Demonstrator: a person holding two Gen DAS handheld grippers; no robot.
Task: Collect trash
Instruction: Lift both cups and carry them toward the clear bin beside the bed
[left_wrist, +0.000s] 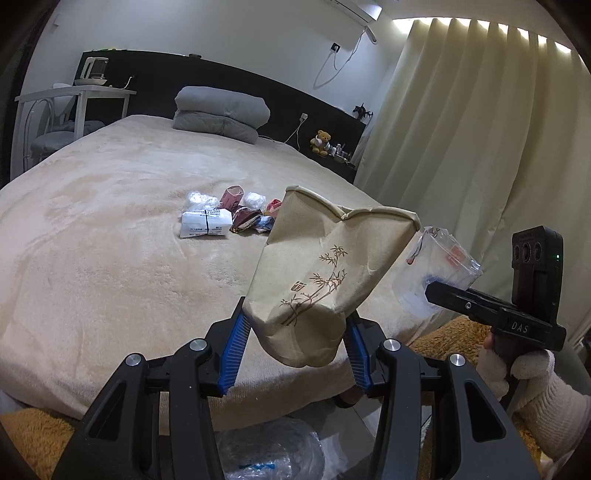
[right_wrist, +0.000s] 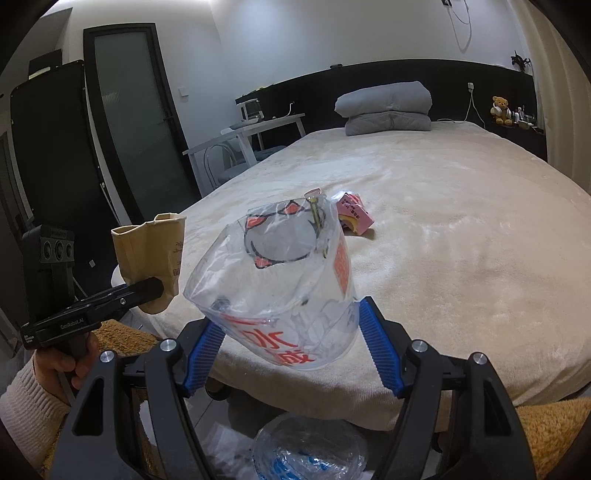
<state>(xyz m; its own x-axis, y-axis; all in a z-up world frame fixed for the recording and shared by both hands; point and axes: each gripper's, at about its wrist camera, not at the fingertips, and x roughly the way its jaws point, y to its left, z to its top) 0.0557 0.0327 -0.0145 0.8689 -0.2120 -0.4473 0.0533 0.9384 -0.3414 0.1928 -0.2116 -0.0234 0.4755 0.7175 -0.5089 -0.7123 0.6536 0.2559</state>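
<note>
Left claw (left_wrist: 297, 332) clenched on crushed tan paper cup (left_wrist: 325, 273); right claw (right_wrist: 293, 345) grasping clear plastic cup with red print (right_wrist: 280, 288). Both lifted clear of beige bed (left_wrist: 110, 240), likely for binning; remaining wrappers (left_wrist: 229, 214) ahead of claws.

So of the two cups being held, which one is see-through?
The clear plastic cup with red printing, gripped in the right gripper. The other, in the left gripper, is an opaque tan paper cup with a bamboo drawing.

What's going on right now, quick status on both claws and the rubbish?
Left gripper shut on crushed paper cup. Right gripper shut on clear plastic cup. More trash left on bed. Nothing in the way.
</note>
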